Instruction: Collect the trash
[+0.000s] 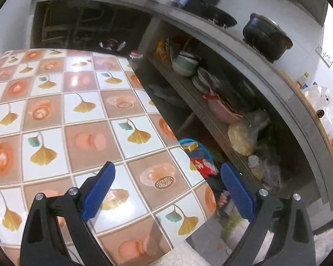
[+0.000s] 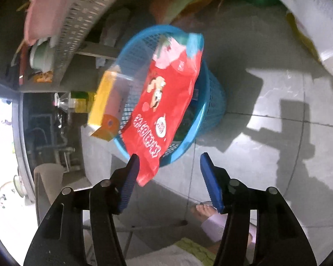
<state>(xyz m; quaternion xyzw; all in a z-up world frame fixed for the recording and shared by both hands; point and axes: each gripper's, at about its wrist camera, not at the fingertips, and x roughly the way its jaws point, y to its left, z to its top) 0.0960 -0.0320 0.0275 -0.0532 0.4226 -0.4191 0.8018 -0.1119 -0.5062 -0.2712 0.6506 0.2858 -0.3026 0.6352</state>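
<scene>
A red snack bag [image 2: 166, 102] lies slanted across the rim of a blue mesh basket [image 2: 213, 102] on the grey floor. A yellow carton [image 2: 106, 106] hangs over the basket's left edge. My right gripper [image 2: 169, 155] stands open just above the basket. The bag's lower corner lies beside its left pad [image 2: 131, 177], and the right pad is well clear of it. My left gripper [image 1: 167, 164] is open over the corner of a tiled table [image 1: 82, 115], with nothing between its fingers. Past that corner I see the basket [image 1: 188, 141] and the red bag [image 1: 205, 166] below.
A low shelf [image 1: 211, 115] under the grey counter [image 1: 266, 73] holds bowls, plates and bags. Dark pots [image 1: 266, 35] stand on the counter. A person's sandalled foot [image 2: 205, 210] is near my right fingers. A white sack [image 2: 317, 22] and a perforated crate [image 2: 84, 11] flank the basket.
</scene>
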